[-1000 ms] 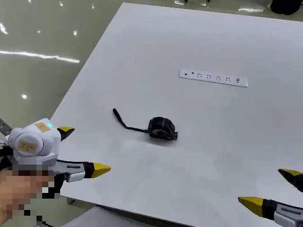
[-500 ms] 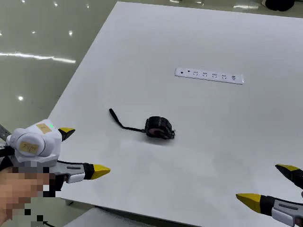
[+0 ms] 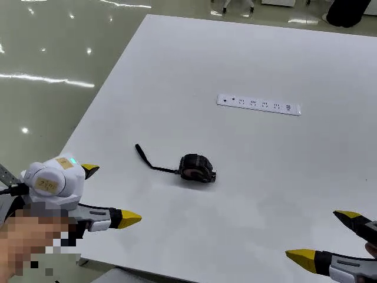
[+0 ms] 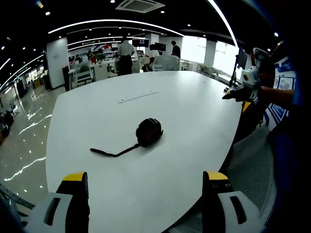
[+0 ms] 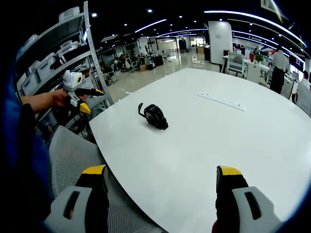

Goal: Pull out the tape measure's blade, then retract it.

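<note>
where things lie

the tape measure (image 3: pixel 197 168) lies mid-way across the table (image 3: pixel 177 59), its strap (image 3: pixel 150 160) trailing left. the power strip (image 3: pixel 258 104) lies behind it, well apart. left gripper (image 3: pixel 111 194) at the near left edge, right gripper (image 3: pixel 323 235) near right.

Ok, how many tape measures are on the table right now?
1. The tape measure lies on the white table, nearer than the power strip; nothing there could hide another.
</note>
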A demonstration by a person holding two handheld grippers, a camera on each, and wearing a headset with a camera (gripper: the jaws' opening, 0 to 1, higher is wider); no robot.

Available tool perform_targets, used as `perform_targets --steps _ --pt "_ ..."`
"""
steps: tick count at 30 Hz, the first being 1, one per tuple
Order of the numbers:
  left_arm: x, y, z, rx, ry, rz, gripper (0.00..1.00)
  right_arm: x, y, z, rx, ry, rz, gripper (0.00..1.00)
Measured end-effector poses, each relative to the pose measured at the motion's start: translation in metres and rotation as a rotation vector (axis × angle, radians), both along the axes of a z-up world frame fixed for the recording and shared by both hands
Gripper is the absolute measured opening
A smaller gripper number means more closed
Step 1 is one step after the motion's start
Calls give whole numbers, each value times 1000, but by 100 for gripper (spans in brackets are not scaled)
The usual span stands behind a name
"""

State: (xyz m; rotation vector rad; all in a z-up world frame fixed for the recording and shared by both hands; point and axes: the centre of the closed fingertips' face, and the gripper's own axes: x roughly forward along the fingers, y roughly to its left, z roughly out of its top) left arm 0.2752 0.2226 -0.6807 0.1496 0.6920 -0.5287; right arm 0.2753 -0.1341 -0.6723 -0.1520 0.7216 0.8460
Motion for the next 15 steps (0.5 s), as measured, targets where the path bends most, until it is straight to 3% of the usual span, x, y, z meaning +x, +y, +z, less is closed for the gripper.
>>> perform_targets --steps 15 --pt "16 -21 -2 6 -4 -46 94 9 11 -4 3 -8 32 89"
